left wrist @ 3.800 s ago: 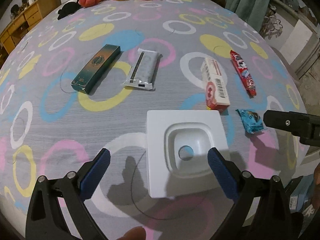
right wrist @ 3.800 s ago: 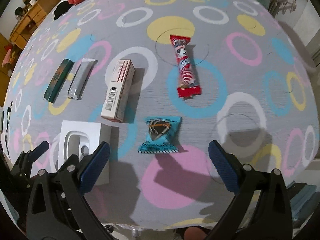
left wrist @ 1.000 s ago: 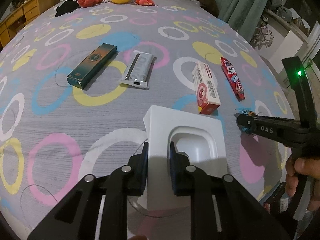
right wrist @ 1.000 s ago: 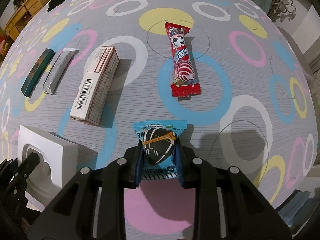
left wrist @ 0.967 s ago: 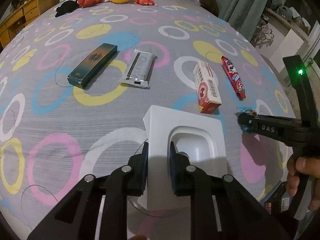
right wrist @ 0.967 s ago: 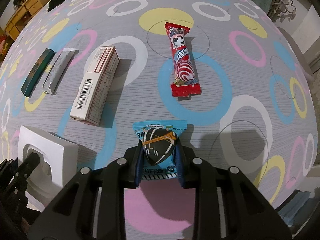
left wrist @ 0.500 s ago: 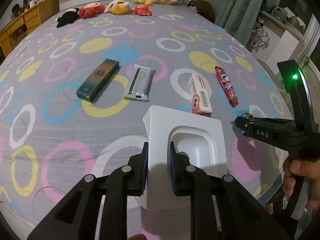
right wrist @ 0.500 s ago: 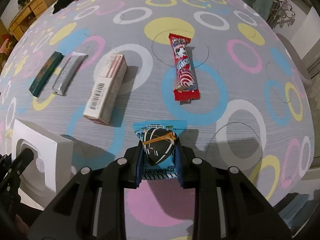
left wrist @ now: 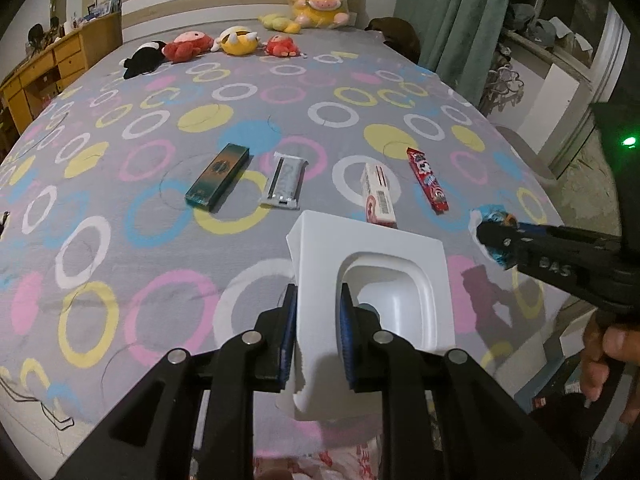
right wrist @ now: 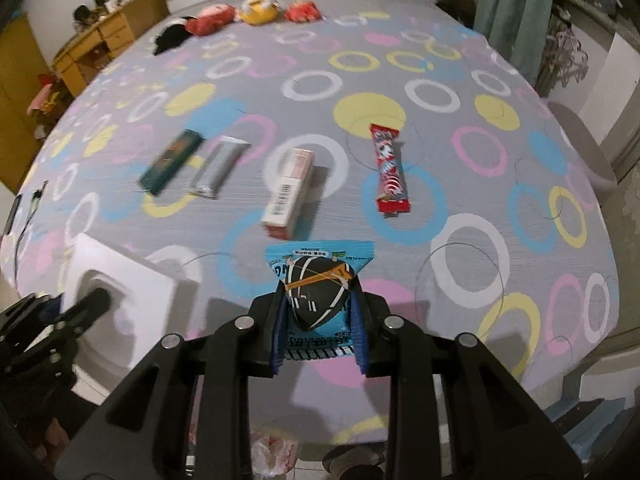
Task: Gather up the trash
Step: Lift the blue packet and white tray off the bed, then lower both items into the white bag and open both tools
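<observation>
Grey bedding printed with coloured rings covers the bed, on which a row of trash is laid out. Farthest left, a dark green box is seen, with a silver wrapper just beside it, then a white and red carton, then a red snack bar wrapper. Nearer the camera, a white moulded tray is gripped by its left rim between the closed fingers of the left tool and is held above the bed's near edge. To the right, a blue snack packet is clamped between the blue pads of the right tool, lifted clear of the bedding. Plush toys are lined up along the far end by the headboard.
</observation>
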`<state>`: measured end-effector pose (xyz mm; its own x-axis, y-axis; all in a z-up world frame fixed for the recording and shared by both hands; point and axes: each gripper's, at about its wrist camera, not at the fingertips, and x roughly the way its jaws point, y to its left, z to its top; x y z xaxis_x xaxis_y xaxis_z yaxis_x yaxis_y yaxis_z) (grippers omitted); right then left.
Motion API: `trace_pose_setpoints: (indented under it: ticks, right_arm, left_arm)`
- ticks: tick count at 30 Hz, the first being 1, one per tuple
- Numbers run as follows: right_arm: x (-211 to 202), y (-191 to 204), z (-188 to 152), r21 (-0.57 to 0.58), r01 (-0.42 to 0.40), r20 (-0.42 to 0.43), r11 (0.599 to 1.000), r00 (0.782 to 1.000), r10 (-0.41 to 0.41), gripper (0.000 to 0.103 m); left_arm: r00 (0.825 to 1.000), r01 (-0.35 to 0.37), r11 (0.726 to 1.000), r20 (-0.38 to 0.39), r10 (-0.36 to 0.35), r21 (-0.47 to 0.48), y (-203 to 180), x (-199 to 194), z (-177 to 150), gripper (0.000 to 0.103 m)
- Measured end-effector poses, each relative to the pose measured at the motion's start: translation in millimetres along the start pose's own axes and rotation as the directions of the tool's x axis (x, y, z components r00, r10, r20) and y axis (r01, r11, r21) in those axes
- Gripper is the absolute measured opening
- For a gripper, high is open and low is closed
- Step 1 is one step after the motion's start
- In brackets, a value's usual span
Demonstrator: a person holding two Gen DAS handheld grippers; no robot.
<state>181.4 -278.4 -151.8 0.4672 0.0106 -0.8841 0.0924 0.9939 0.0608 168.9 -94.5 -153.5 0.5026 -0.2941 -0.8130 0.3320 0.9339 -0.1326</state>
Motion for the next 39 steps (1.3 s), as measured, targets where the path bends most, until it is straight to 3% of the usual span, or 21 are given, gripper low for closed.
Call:
trace_pose_setpoints:
  ticks: [8,21,31,39]
  right_arm:
    - [-62.0,38.1,-43.9,-0.092,-0.015,0.090,0.996,0.996,0.023,0.026]
    - [-101.7,78.5,-116.0,-0.162,-0.034,0.111,0.986,0.992,0.052,0.026]
    - [-70.9,91.4,-174.7,-0.154,-0.044,0.040,0.987,0.998,0.051,0.026]
    - [-40.4,94.6,-201.2,-0.155,-0.044,-0.010,0.987,0.999,0.043,0.026]
  left_arm:
    - [1.000,-0.010,1.000,-0.002,0.010,-0.006,7.4,-32.2,-46.9,0.020]
    - [0.999,-0.004,1.000,-0.032,0.003,-0.016,11.8,-64.7,-122.1,0.021]
    - [0.991,-0.013,1.000,-0.136,0.013,0.004,14.2,-41.9,-176.1,0.021]
    - [0.979,-0.014,1.000,-0.204,0.014,0.002,19.1,-12.8,-204.9,0.021]
